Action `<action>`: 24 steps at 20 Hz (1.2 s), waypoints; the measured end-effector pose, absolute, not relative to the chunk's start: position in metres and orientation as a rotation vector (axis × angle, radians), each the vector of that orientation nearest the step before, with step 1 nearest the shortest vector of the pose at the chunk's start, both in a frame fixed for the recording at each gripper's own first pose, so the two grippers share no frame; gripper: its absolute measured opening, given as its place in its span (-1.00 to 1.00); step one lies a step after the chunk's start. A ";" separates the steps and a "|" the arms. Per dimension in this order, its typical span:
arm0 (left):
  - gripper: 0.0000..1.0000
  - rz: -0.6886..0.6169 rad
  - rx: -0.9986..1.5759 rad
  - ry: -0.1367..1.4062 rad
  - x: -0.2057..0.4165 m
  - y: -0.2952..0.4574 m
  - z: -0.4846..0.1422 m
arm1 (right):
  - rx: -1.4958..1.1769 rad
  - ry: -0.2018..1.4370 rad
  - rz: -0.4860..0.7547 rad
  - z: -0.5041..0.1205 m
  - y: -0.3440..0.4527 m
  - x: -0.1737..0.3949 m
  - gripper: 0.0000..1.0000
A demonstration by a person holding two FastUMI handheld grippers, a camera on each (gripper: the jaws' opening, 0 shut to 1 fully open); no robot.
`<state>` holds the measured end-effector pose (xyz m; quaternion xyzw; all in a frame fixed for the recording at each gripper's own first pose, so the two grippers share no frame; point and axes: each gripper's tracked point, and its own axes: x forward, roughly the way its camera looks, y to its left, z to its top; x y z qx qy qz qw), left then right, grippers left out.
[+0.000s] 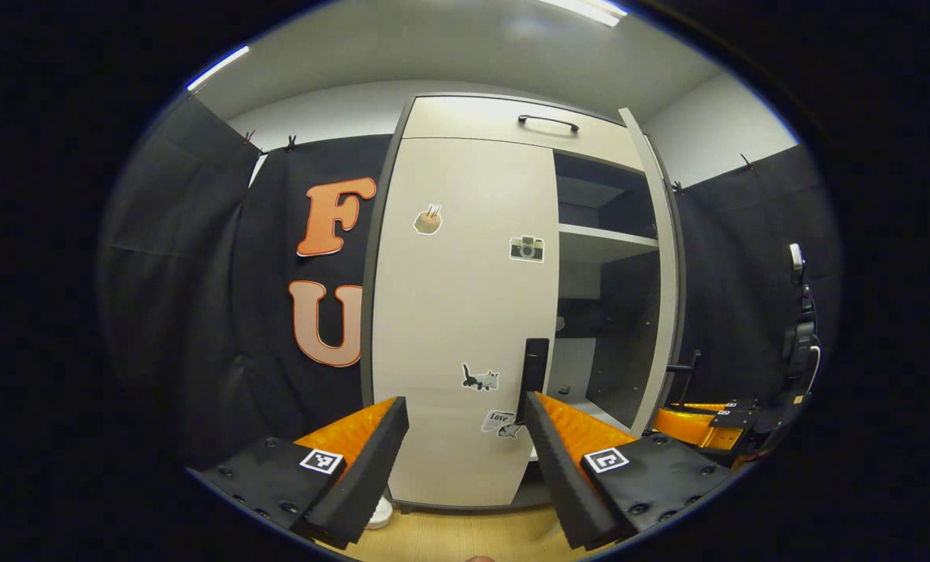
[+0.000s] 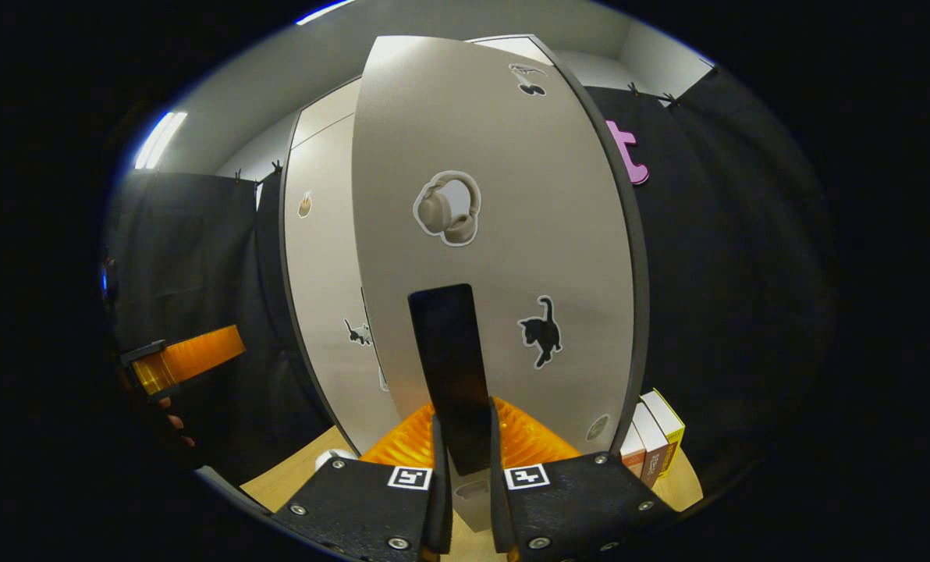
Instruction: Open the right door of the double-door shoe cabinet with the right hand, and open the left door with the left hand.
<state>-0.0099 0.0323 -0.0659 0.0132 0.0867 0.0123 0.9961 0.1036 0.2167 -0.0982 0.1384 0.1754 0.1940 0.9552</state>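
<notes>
1. The cabinet [image 1: 465, 312] stands against the booth wall, and I use it as the landmark.
2. Its right door [image 2: 496, 234] is swung out from the cabinet. In the left gripper view this door [image 1: 656, 265] shows almost edge-on, so its face is not readable there.
3. The right gripper [image 2: 465, 468] is clenched on the right handle [image 2: 449, 367], a dark vertical bar on the front of that door; both fingers press its lower part, and the bottom end of the bar is hidden between them.
4. The left door [image 1: 465, 312] is closed, flat on the cabinet front.
5. The left gripper [image 1: 465, 445] is released, its fingers wide apart, in front of the lower part of the left door. It touches nothing.
6. The left handle [image 1: 533, 375] sits at the right edge of the left door; its lower end is covered by one finger.
7. Behind the open door, a shelf [image 1: 605, 238] shows inside the cabinet. Below it the inside is dark, and I cannot make out what is there.
8. Some boxes [image 2: 656, 441] stand on the floor at the right of the cabinet, partly hidden by the door.
</notes>
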 end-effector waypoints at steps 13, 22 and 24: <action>0.93 -0.027 0.033 0.191 -0.007 -0.005 -0.074 | 0.272 0.340 0.314 -0.095 0.185 0.097 -0.62; 0.90 -0.051 0.027 0.198 0.006 -0.018 -0.081 | 0.252 0.339 0.235 -0.097 0.164 0.100 -0.76; 0.90 -0.066 0.029 0.205 0.010 -0.025 -0.085 | 0.251 0.335 0.210 -0.097 0.158 0.101 -0.70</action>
